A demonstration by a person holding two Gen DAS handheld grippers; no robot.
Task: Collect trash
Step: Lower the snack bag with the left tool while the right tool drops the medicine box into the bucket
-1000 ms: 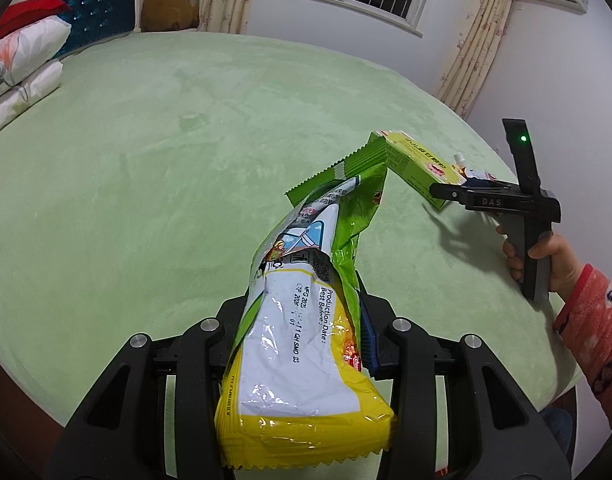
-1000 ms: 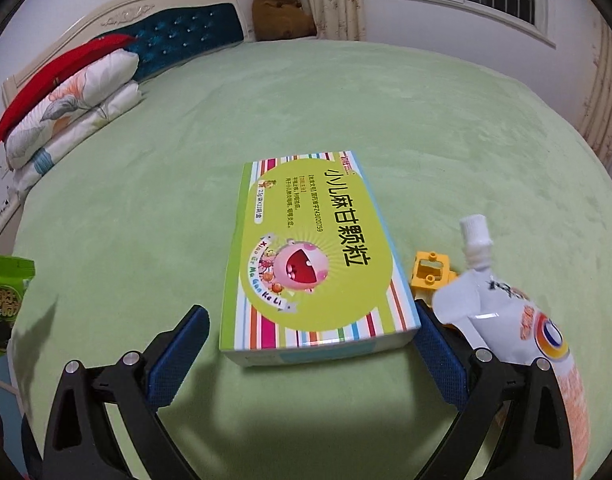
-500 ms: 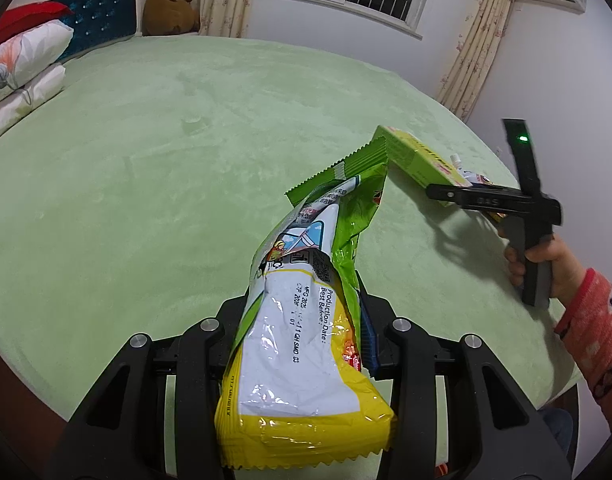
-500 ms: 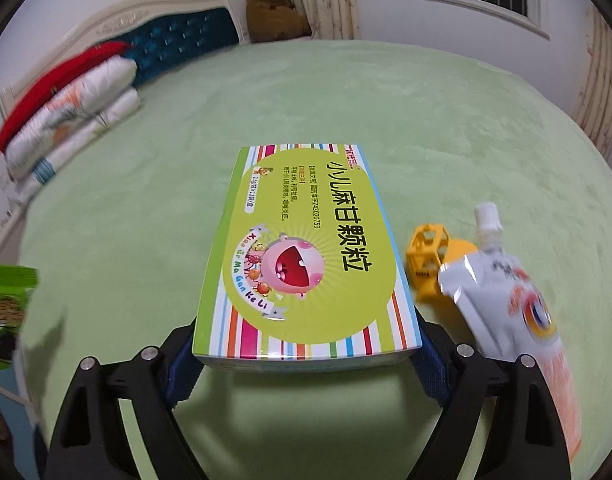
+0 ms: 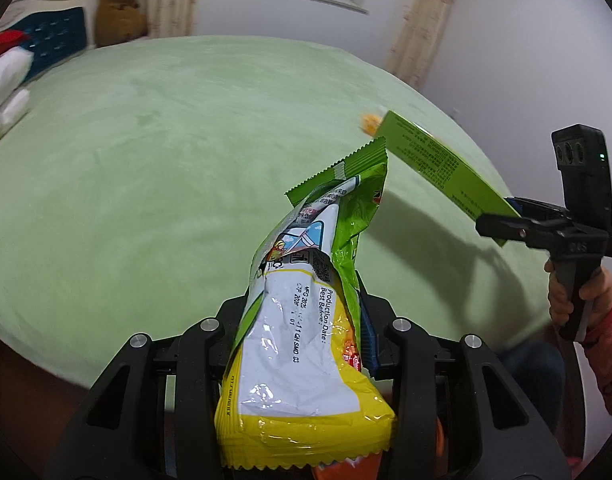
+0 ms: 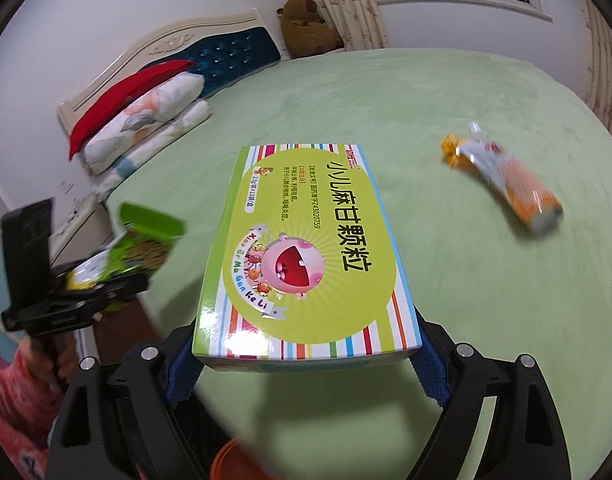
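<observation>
My left gripper (image 5: 302, 344) is shut on a green, white and yellow snack bag (image 5: 306, 320) that sticks up between the fingers, above the green bed (image 5: 166, 140). My right gripper (image 6: 306, 364) is shut on a striped green medicine box (image 6: 306, 248) and holds it lifted off the bed. The box also shows at the right of the left wrist view (image 5: 441, 160), tilted in the air. A white and orange drink pouch (image 6: 509, 180) with a small yellow piece (image 6: 449, 152) lies on the bed at the right.
Pillows (image 6: 142, 128) and a blue headboard (image 6: 226, 60) are at the bed's far left. A brown plush bear (image 6: 306, 24) sits by the curtains. Something orange (image 6: 234, 460) shows below the right gripper. The left gripper with its bag (image 6: 86, 276) shows at the left.
My right gripper closed on the medicine box and lifted it up and back from the bed. The pouch and yellow piece stayed on the bed. The left gripper kept its bag.
</observation>
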